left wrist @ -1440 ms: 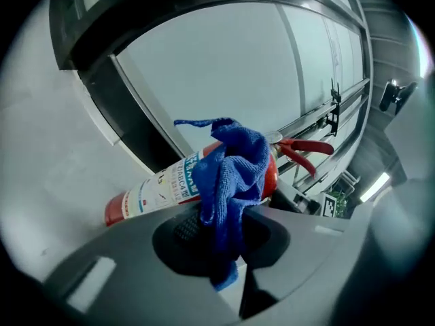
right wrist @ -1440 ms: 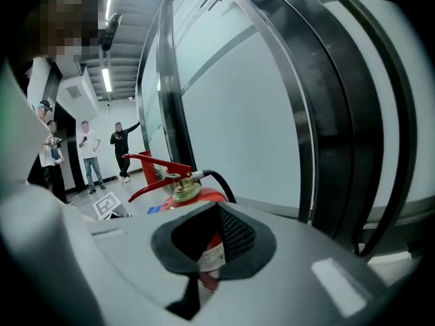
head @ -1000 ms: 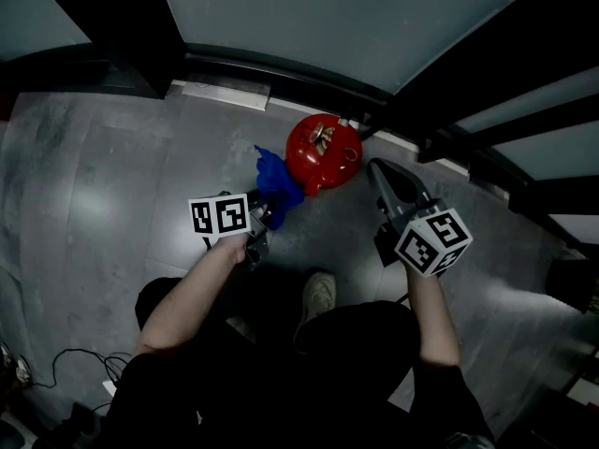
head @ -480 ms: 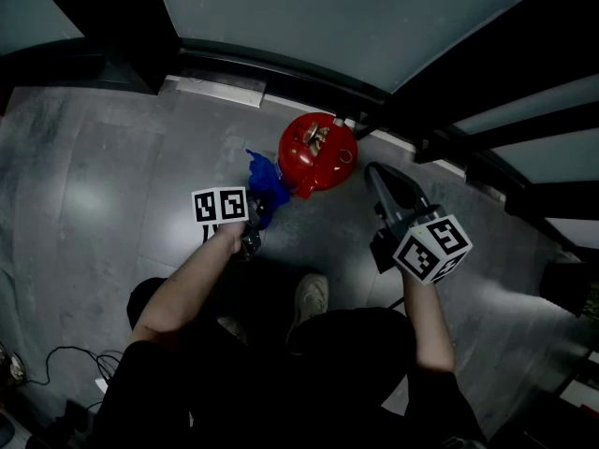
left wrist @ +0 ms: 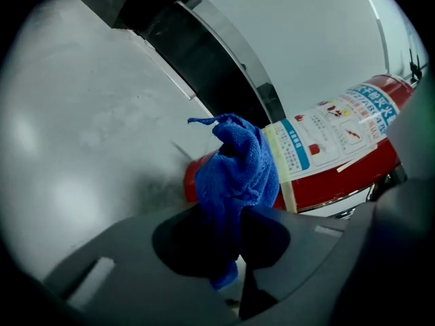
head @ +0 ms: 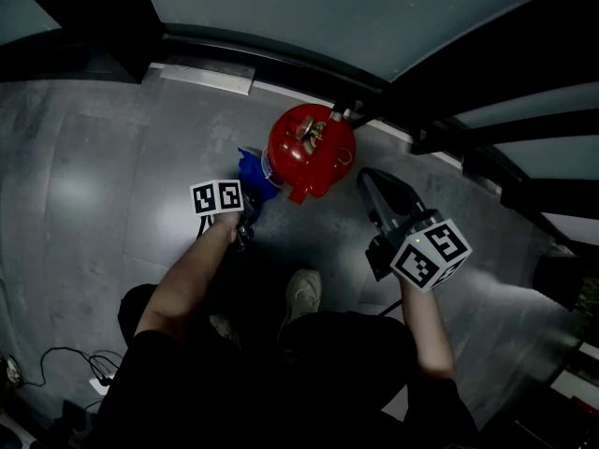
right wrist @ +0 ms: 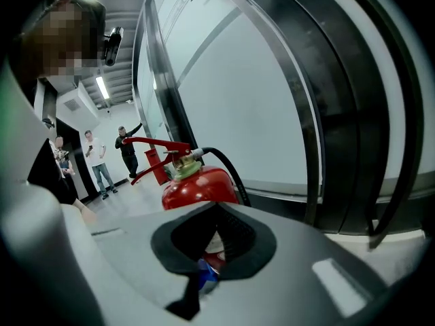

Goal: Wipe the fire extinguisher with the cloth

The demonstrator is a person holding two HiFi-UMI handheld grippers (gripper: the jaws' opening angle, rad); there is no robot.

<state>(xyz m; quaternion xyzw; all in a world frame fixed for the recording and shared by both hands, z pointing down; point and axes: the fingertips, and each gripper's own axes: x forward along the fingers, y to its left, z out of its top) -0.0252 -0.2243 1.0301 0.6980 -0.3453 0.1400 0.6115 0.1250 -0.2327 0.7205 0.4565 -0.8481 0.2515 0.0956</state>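
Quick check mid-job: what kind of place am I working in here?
Probably an indoor corridor of a commercial building: grey floor, glass wall in dark frames, red fire extinguisher, people standing farther down.

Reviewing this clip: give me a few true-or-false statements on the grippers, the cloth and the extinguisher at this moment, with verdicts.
1. The left gripper is shut on the blue cloth. True.
2. The fire extinguisher lies on its side on the floor. False: it stands upright.
3. The right gripper is clamped on the extinguisher. False: it holds nothing and is apart from it.
4. The cloth is at the extinguisher's red body. True.
5. A black hose comes off the top of the extinguisher. True.
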